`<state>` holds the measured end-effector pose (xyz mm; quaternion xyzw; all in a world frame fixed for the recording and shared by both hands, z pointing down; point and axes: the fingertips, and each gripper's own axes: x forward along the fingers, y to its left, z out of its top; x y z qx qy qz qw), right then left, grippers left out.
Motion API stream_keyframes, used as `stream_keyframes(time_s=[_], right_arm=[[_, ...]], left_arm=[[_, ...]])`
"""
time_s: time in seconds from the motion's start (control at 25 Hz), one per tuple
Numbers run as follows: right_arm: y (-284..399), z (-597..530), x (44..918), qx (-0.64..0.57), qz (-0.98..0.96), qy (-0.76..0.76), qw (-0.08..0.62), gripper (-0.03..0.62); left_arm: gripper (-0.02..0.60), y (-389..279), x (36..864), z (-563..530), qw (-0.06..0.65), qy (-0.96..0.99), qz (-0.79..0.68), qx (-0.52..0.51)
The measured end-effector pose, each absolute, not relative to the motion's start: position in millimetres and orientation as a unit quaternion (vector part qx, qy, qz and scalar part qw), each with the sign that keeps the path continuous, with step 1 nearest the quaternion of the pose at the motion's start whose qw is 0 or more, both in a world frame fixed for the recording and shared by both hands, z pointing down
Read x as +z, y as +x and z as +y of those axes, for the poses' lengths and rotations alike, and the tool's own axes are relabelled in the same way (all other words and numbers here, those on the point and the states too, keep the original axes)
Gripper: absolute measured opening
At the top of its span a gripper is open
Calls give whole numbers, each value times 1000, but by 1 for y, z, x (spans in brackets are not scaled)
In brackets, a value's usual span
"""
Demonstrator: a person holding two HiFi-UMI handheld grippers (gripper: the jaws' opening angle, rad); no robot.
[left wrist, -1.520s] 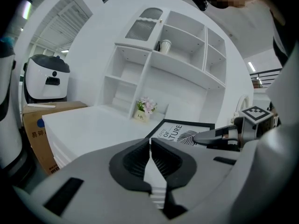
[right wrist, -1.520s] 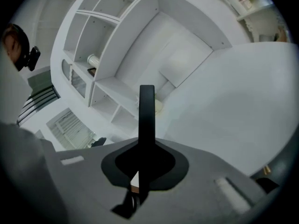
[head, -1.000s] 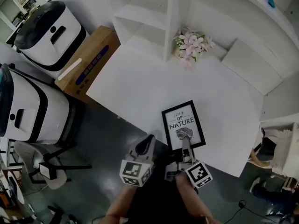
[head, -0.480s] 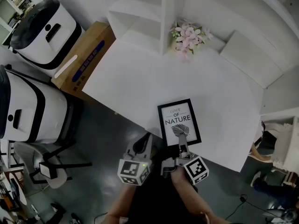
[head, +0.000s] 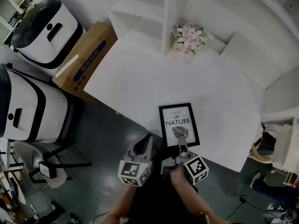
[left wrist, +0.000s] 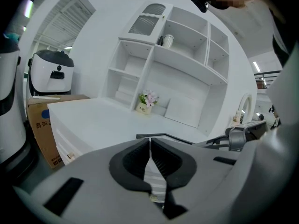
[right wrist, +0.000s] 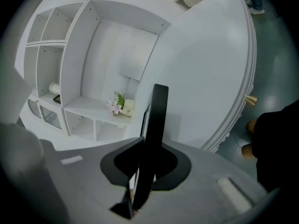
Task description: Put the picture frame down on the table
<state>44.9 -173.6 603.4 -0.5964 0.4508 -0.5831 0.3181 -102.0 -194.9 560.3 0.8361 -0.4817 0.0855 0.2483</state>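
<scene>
- The picture frame (head: 179,124), black-edged with a white print reading "LOVE OF NATURE" above a leaf, lies face up on the white worktop (head: 140,83). It sits close to the edge nearest the person.
- The right gripper (head: 181,142) meets the middle of the frame's near short side. In the right gripper view its fingers are closed on that black edge, one pad on each face, and the frame runs straight away from them.
- The left gripper (head: 148,139) hangs just off the worktop's near edge, beside the frame's left corner but apart from it.
- In the left gripper view its fingers are pressed together at the tips with nothing between them.
- A small pot of pink flowers (head: 189,40) stands at the far side of the worktop, well apart from the frame, against a white shelf unit (head: 145,13).
- A cardboard box (head: 86,62) stands on the floor by the worktop's left end, with two white-and-black machines (head: 46,29) beyond it.
</scene>
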Motion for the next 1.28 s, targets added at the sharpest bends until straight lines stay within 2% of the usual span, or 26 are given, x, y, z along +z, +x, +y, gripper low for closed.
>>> stream_keyframes(time_s=[0.52,0.6,0.8,1.28], right_arm=[[34,-166,624,-652,389,-568,316,79],[32,-167,622,-661,388,-559,317,138],[27,-172,614,-672,390,-543,318,214],[25,-171,626,-730,328,-510,314,349]], left_arm=[[21,-107,559,-188,251,832,-487,81],[21,-107,559,-188,254,831,-488,80],[21,-107,558,-186,255,831,-488,79],[21,-103,556,-187,257,829,-491,77]])
